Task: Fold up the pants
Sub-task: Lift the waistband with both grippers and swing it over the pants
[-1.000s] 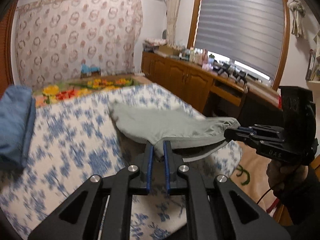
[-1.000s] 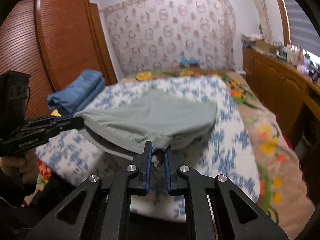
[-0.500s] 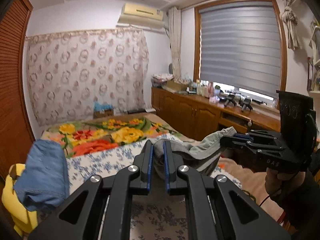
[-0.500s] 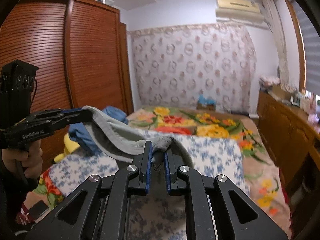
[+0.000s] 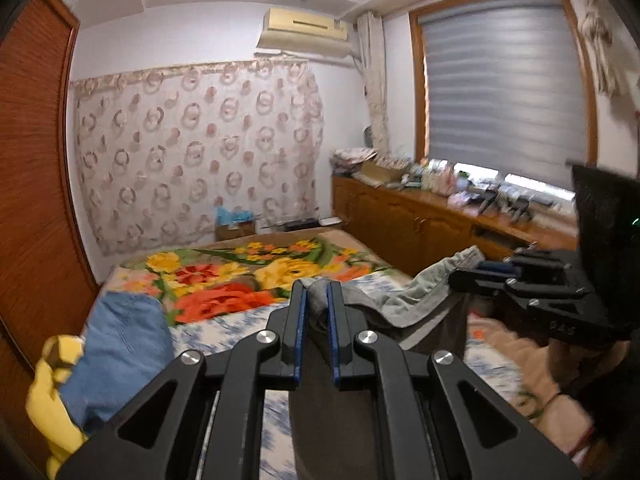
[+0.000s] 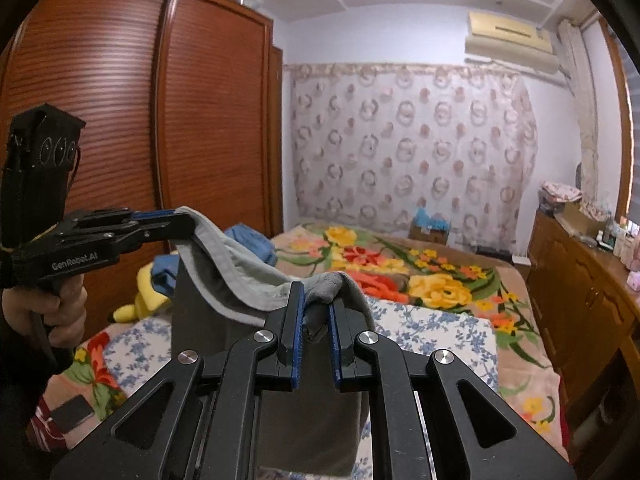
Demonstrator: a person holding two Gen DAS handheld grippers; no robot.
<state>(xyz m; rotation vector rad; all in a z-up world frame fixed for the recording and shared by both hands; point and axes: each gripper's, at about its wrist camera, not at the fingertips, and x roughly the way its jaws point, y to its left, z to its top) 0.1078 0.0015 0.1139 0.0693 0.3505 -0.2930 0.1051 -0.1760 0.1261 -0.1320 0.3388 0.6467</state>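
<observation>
The grey pants [image 5: 416, 300] hang in the air between both grippers, held by their top edge above the bed. My left gripper [image 5: 317, 292] is shut on one corner of that edge; it also shows at the left of the right wrist view [image 6: 184, 220], held by a hand [image 6: 48, 312]. My right gripper [image 6: 318, 300] is shut on the other corner, and appears at the right of the left wrist view [image 5: 468, 274]. In the right wrist view the pants [image 6: 240, 272] sag between the two grips and drape down behind my fingers.
Below lies a bed with a blue-flowered sheet [image 6: 432, 328] over a bright floral blanket [image 5: 240, 276]. Folded blue clothes [image 5: 120, 344] and a yellow plush toy [image 5: 52, 396] sit at its left edge by the wardrobe [image 6: 120, 120]. A cluttered wooden cabinet [image 5: 420, 224] runs under the window.
Both grippers have risen with the pants, lifting them off the sheet into the air. The views now show more wall and ceiling.
</observation>
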